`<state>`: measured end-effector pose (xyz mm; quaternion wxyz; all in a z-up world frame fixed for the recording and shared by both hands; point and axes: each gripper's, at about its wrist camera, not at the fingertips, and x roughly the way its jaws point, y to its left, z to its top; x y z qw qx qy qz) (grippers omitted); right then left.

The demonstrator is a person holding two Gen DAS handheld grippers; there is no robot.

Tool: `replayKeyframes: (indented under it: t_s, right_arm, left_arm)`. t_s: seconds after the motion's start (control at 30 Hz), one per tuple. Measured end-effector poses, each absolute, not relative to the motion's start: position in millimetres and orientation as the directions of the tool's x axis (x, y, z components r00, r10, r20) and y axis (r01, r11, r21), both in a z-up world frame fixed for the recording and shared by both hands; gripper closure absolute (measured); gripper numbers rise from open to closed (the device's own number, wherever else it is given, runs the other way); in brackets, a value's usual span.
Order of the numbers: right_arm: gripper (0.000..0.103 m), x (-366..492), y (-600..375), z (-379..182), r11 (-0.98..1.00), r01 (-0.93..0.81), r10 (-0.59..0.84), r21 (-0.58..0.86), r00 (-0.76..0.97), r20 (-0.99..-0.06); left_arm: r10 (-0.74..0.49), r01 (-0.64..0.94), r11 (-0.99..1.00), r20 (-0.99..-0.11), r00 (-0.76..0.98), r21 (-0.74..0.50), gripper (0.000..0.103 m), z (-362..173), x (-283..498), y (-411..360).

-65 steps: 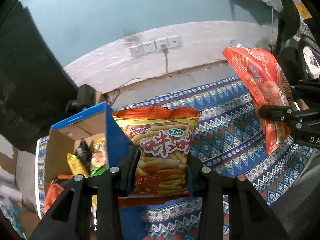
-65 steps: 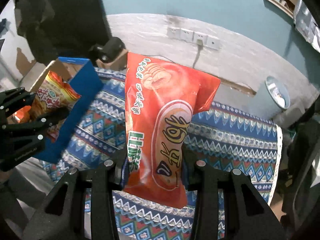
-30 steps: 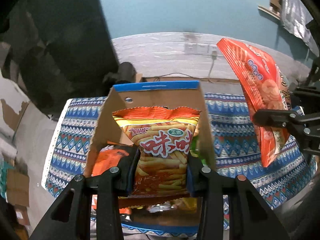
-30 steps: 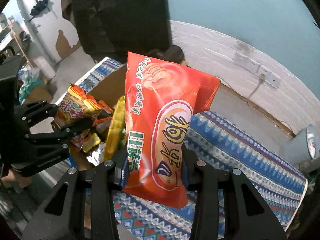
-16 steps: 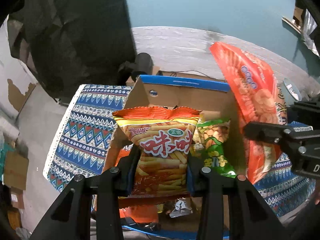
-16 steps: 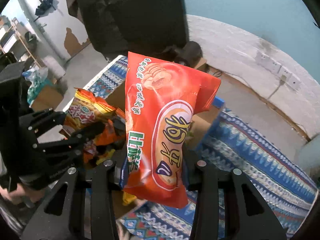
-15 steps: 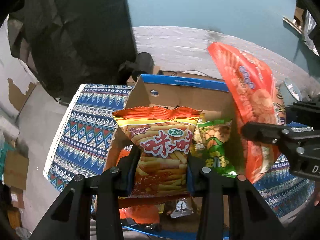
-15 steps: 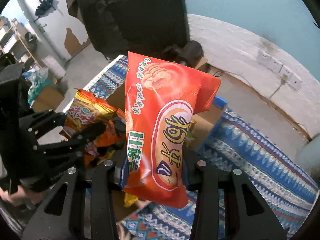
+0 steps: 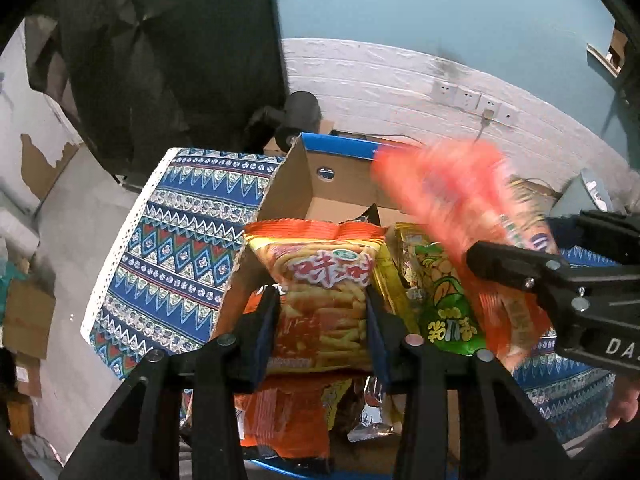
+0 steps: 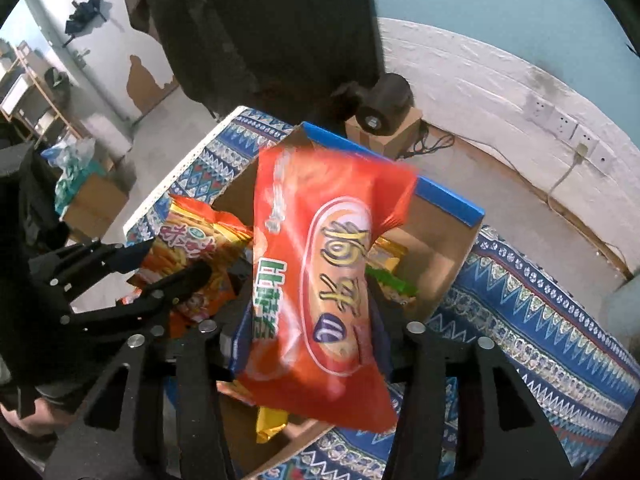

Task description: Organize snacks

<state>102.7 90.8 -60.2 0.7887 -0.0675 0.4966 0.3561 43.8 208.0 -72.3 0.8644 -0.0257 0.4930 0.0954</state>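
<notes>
My left gripper [image 9: 322,322] is shut on an orange-yellow bag of fry-shaped snacks [image 9: 320,280], held over the open cardboard box with a blue rim [image 9: 340,148]. My right gripper [image 10: 312,328] is shut on a large red chips bag [image 10: 320,276], also above the box [image 10: 448,200]. The red bag [image 9: 460,216] is blurred in the left wrist view, at the box's right side. The fry bag [image 10: 188,244] and the left gripper [image 10: 136,268] show at the left in the right wrist view. Inside the box lie a green snack bag [image 9: 444,304] and several other packets.
The box stands on a blue patterned cloth [image 9: 180,248] covering the table; its left edge drops to the floor. A black cylindrical device [image 10: 384,104] on a small carton stands behind the box. A white wall with sockets [image 9: 468,96] is beyond. A grey bin [image 9: 588,196] stands at right.
Both grippers have moved left and lower over the box with their bags. The red bag now swings, blurred, over the box's right side. The fry bag hangs closer to the packets inside.
</notes>
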Motion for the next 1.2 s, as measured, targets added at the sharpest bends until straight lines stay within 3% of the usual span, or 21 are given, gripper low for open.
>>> replayKeyframes:
  t_s: [0.03, 0.1, 0.17, 0.4, 0.83, 1.2]
  right_arm:
    - [0.047, 103.7, 91.3, -59.0, 0.738, -0.628, 0.495, 0.245, 0.258, -0.830]
    - [0.045, 103.0, 87.7, -55.7, 0.739, -0.626, 0.501, 0.248, 0.265, -0.824]
    - [0.039, 102.8, 84.2, -52.7, 0.745, -0.620, 0.502, 0.247, 0.276, -0.820]
    - [0.038, 95.8, 64.6, -41.7, 0.767, -0.603, 0.481, 0.218, 0.316, -0.818]
    - [0.027, 66.5, 22.0, -19.8, 0.789, -0.595, 0.456, 0.156, 0.395, -0.797]
    - [0.026, 39.4, -9.0, -12.0, 0.798, -0.595, 0.428, 0.092, 0.452, -0.783]
  left_arm:
    - [0.146, -0.192, 0.980, -0.855, 0.497, 0.055, 0.051, -71.6, 43.2, 207.0]
    - [0.155, -0.196, 0.979, -0.853, 0.499, 0.063, 0.034, -69.9, 42.5, 205.2]
    - [0.164, -0.196, 0.978, -0.847, 0.506, 0.072, 0.034, -66.8, 40.6, 203.1]
    - [0.147, -0.167, 0.984, -0.839, 0.524, 0.068, 0.028, -54.5, 28.6, 189.6]
    - [0.126, -0.117, 0.991, -0.800, 0.586, 0.071, 0.017, -24.6, 5.7, 168.6]
    - [0.093, -0.101, 0.994, -0.788, 0.609, 0.039, 0.012, -16.2, -20.5, 150.6]
